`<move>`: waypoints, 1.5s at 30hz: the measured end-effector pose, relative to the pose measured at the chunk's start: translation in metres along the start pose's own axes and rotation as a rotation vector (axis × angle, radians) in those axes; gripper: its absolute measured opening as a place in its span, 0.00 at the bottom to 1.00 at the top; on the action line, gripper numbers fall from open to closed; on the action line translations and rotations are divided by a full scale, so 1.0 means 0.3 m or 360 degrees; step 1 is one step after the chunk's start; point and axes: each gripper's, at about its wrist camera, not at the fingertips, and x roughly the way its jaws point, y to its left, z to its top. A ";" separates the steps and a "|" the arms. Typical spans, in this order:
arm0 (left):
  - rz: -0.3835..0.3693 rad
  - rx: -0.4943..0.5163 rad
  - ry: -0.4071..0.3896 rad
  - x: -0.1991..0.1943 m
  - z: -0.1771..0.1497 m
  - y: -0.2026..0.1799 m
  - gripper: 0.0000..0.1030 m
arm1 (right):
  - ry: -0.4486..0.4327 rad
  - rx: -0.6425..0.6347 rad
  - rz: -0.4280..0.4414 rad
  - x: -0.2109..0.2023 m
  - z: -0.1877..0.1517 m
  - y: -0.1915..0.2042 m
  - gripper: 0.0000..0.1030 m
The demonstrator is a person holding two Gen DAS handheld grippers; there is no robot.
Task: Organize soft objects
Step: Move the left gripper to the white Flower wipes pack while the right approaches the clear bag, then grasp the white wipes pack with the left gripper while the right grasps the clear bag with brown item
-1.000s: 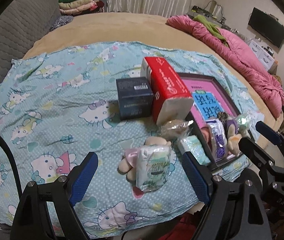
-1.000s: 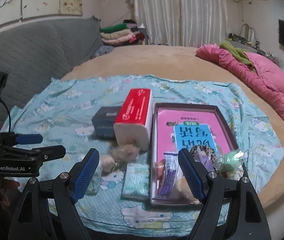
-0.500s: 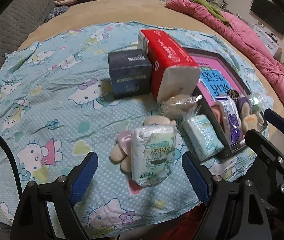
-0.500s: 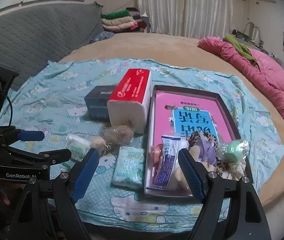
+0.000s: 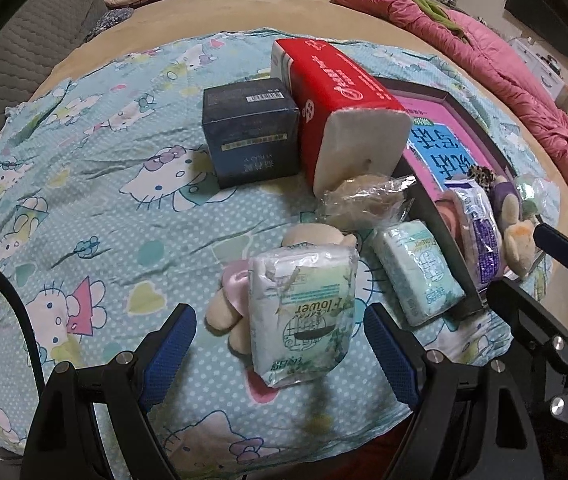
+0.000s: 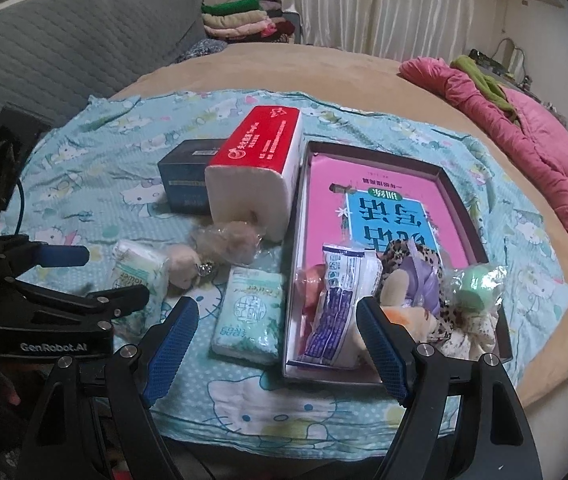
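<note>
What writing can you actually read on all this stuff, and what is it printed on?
"GenRobot.AI": on the left claw's black body.
"Flower", upside down: on the near tissue pack.
Red tissue pack, dark blue box, pink book in the tray: print too blurred or foreign to read.

Brightness: moderate indoor light, even across the bed; both views are a little dull and soft in colour.
Source: not visible; light seems to fall from above, and the curtains (image 6: 384, 4) look pale and flat.
Shadows: soft and short, darkest beside the dark blue box (image 5: 250, 132) and under the red tissue pack (image 5: 340, 100).
Glare: small highlights on the clear plastic wrapper (image 5: 364, 200) and the green wrapped ball (image 6: 474, 284).
Blur: slight softness throughout; fine print is barely readable.
Distortion: strong fisheye bending, with black vignette in all corners.
Focus: the far room looks hazier than the centre.
</note>
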 end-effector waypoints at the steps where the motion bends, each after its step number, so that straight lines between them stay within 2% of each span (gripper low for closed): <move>1: 0.0004 0.0002 0.0004 0.006 0.000 -0.004 0.83 | 0.0005 0.0005 0.0002 0.002 0.000 -0.003 0.80; 6: 0.0061 0.0022 0.0013 0.035 0.003 -0.018 0.83 | 0.0012 0.0033 0.0017 0.017 0.004 -0.014 0.80; 10: 0.0051 0.0018 0.0005 0.045 0.009 -0.013 0.83 | 0.0004 0.0049 0.0030 0.032 0.019 -0.023 0.80; 18: -0.0054 -0.0014 0.0001 0.057 0.010 0.004 0.74 | -0.0040 -0.0089 0.0023 0.101 0.090 0.005 0.80; 23: -0.0131 -0.0056 0.0005 0.062 0.003 0.019 0.68 | -0.0006 -0.0168 0.0070 0.163 0.120 0.044 0.80; 35: -0.0197 -0.0071 -0.0018 0.051 -0.009 0.044 0.53 | 0.0093 -0.0192 0.0137 0.303 0.158 0.079 0.80; 43: -0.0232 -0.0108 -0.0054 0.035 -0.002 0.077 0.51 | 0.0105 -0.0201 0.0116 0.360 0.172 0.095 0.79; 45: -0.0235 -0.0118 -0.0063 0.029 -0.001 0.083 0.51 | 0.0118 -0.0200 0.0139 0.370 0.173 0.100 0.75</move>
